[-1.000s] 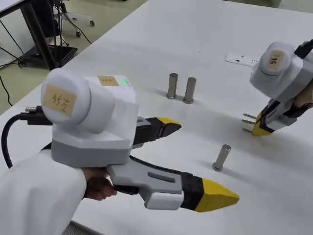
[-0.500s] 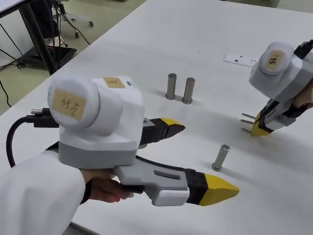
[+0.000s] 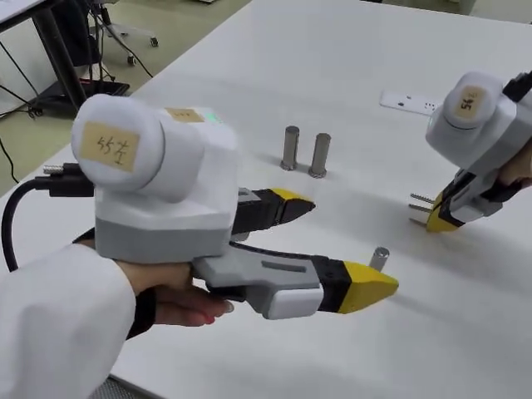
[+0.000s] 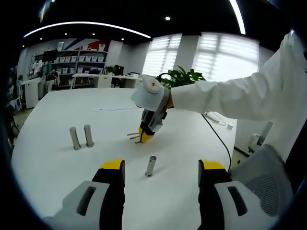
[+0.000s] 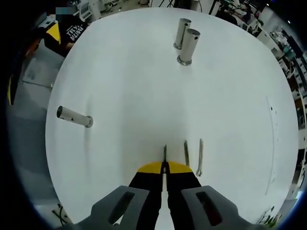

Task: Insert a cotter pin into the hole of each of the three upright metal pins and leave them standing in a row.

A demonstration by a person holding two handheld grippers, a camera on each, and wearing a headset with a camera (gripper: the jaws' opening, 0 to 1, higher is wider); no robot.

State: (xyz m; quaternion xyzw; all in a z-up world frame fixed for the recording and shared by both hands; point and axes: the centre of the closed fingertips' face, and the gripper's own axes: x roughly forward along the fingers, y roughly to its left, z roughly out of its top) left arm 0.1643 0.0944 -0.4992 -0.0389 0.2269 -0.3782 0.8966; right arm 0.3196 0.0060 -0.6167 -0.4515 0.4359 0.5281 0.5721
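The left claw (image 4: pixel 161 171) stood wide before the lone metal pin (image 4: pixel 151 166); the right claw (image 5: pixel 164 166) was clamped on a cotter pin (image 5: pixel 164 152).

Bright even light, soft shadows, fisheye edges

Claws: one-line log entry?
left claw open, facing lone metal pin | right claw shut on cotter pin | two cotter pins on table

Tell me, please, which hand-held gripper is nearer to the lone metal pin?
Left. The left hand-held gripper has the lone metal pin just ahead of its open jaws; the right hand-held gripper is far beyond it.
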